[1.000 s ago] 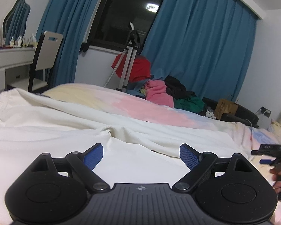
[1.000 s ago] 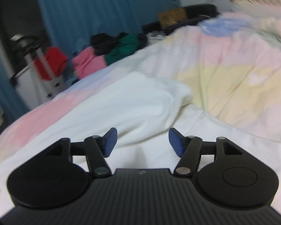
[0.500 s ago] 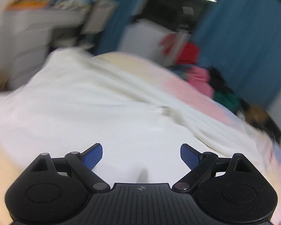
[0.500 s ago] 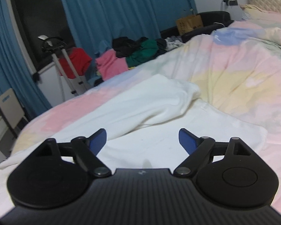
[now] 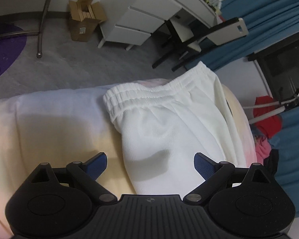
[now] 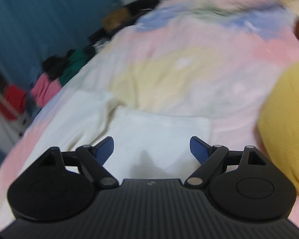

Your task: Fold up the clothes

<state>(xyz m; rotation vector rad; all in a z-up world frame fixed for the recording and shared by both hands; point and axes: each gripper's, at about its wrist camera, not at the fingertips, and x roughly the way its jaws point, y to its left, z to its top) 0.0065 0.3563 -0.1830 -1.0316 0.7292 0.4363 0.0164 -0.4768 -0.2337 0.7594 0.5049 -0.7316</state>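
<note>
White trousers (image 5: pixel 169 127) lie on the pastel bedspread (image 5: pixel 55 131), with the elastic waistband (image 5: pixel 149 88) at the bed's edge. My left gripper (image 5: pixel 150 164) is open and empty, just above the fabric below the waistband. In the right wrist view the trouser legs (image 6: pixel 153 133) lie folded over, with the leg ends toward the bed's middle. My right gripper (image 6: pixel 151 147) is open and empty over one leg end. This view is blurred.
Beyond the bed edge are grey floor, a cardboard box (image 5: pixel 83 18), a white drawer desk (image 5: pixel 149 16) and a chair (image 5: pixel 205 33). A yellow garment (image 6: pixel 287 123) lies at the right. A pile of coloured clothes (image 6: pixel 55 73) sits beyond the bed by blue curtains (image 6: pixel 39 20).
My left gripper has swung left and tilted down, from facing the window to over the waistband at the bed edge. My right gripper has turned right and down toward the leg ends. Both stay open.
</note>
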